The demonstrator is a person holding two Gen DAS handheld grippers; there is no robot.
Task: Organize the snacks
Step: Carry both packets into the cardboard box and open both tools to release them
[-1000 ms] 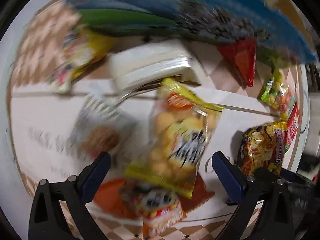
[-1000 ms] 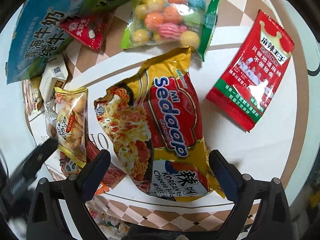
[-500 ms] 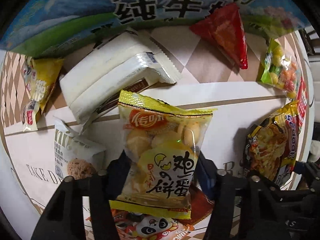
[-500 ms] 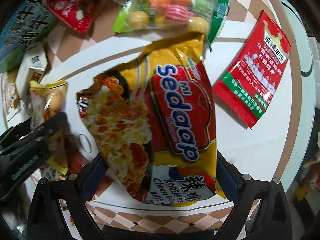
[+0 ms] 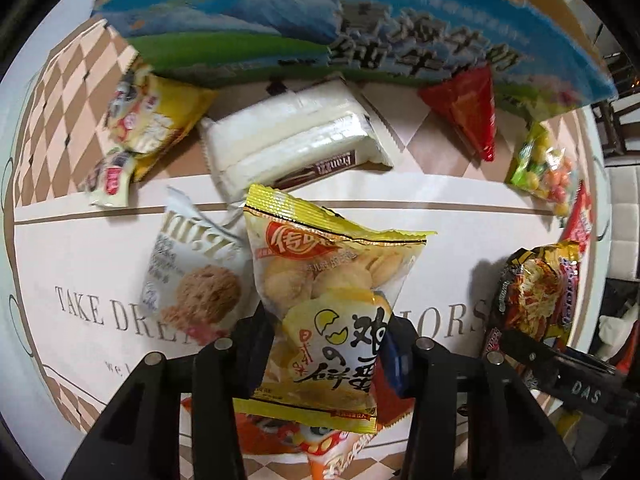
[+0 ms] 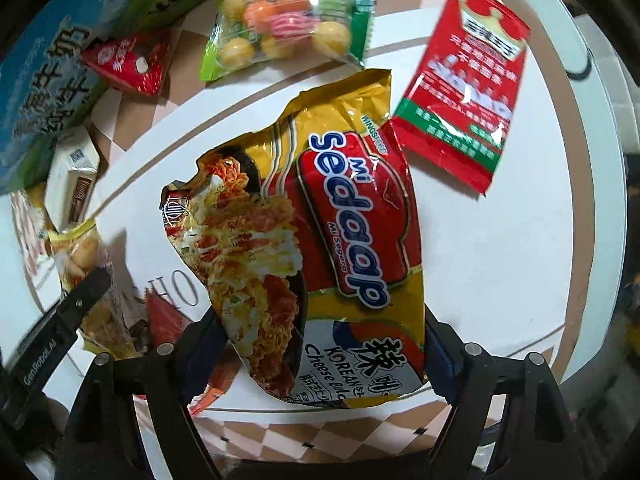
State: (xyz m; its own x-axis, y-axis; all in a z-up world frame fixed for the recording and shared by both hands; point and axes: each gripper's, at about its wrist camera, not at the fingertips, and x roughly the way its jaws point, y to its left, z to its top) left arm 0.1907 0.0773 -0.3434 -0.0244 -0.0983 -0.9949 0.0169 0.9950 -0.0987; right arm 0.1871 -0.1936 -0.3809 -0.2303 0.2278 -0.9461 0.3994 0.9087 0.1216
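Observation:
A yellow egg-biscuit bag [image 5: 332,264] hangs upright between the pads of my left gripper [image 5: 326,348], whose jaws are closing and press on its lower half. It is off the table. In the right wrist view a yellow and red instant-noodle pack [image 6: 340,216] sits between the fingers of my right gripper [image 6: 320,344]. Those jaws are closing too, both pads touch the pack's sides, and its foil buckles. The noodle pack [image 5: 536,280] also shows at the right edge of the left wrist view.
A blue and green milk box [image 5: 320,40] lies at the back. On the printed table [image 6: 500,280] are a white wafer pack [image 5: 292,140], a cookie packet [image 5: 196,276], a red triangular packet [image 5: 468,104], a candy-ball bag [image 6: 288,20], a red sachet [image 6: 464,84] and an orange pack [image 5: 320,440].
My left gripper's jaws came together on the biscuit bag and raised it. My right gripper's jaws narrowed onto the noodle pack, which now buckles and tilts.

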